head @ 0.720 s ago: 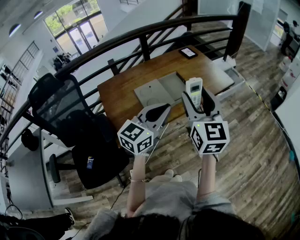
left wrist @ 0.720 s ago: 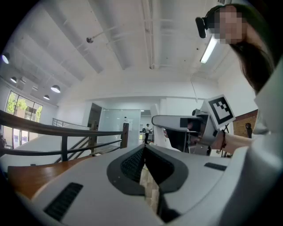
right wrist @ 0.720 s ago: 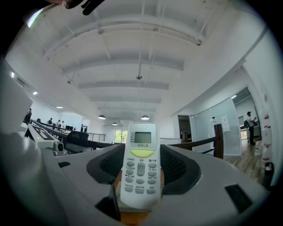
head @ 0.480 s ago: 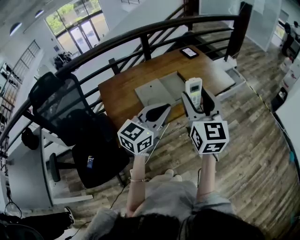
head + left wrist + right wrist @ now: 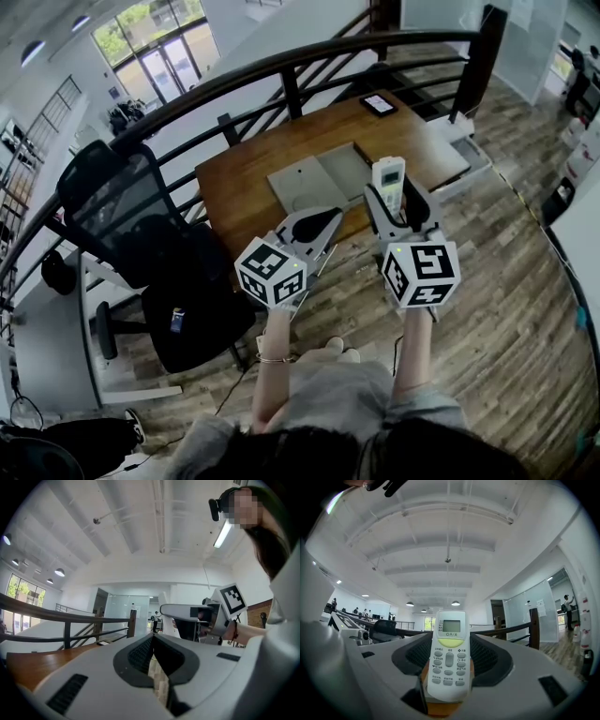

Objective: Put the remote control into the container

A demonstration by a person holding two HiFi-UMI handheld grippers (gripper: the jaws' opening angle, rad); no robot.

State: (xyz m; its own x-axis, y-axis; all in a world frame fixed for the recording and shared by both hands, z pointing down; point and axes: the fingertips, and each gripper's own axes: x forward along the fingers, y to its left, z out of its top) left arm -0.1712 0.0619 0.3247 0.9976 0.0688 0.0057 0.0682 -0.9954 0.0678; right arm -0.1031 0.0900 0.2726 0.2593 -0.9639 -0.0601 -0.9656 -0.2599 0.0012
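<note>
The remote control (image 5: 388, 178) stands upright in the right tongs (image 5: 401, 210), which are wide apart and clamped on its lower half. It is in the air above the near edge of the wooden surface (image 5: 242, 187). The left tongs (image 5: 317, 225), beside that same edge, are closed together and hold nothing.

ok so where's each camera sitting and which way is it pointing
Head view: on the person's head, looking steeply down at the wooden table; shows both forearms, the left gripper and the right gripper.
Left gripper view: rides the left gripper, tilted up towards the ceiling past its closed jaws; shows the person's right wrist.
Right gripper view: rides the right gripper, tilted up along the remote control clamped in its own jaws.
Shared: head and left gripper views both show the right gripper.
</note>
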